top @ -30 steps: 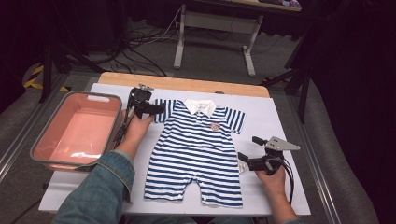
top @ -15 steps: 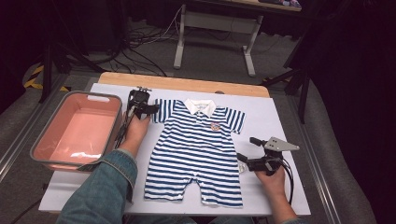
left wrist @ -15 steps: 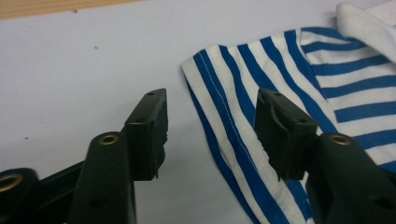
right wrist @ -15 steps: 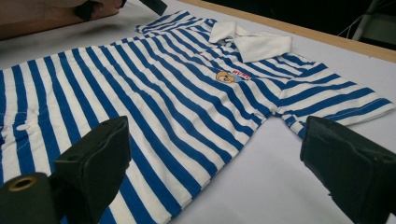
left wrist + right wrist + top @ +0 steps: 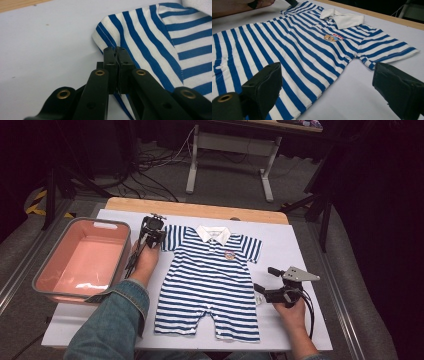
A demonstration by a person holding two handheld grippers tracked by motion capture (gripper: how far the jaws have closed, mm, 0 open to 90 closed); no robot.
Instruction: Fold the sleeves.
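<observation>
A striped romper (image 5: 210, 277) lies flat mid-table, collar toward the far edge. The left gripper (image 5: 152, 232), jaws just closed, pinches its left sleeve (image 5: 125, 37). The right gripper (image 5: 265, 292) waits open by the romper's right side. Folding looks barely begun.

From above my side, the high view looks forward and down over the white table (image 5: 300, 245), with my forearms coming in at the bottom. The camera on my left gripper (image 5: 117, 53) sits very close, low over the cloth, looking along my shut jaws at one sleeve of the striped romper (image 5: 150, 37). The camera on my right gripper (image 5: 327, 82) looks low across the table between my parted jaws. All three views share that romper (image 5: 210, 275) (image 5: 294, 45).
</observation>
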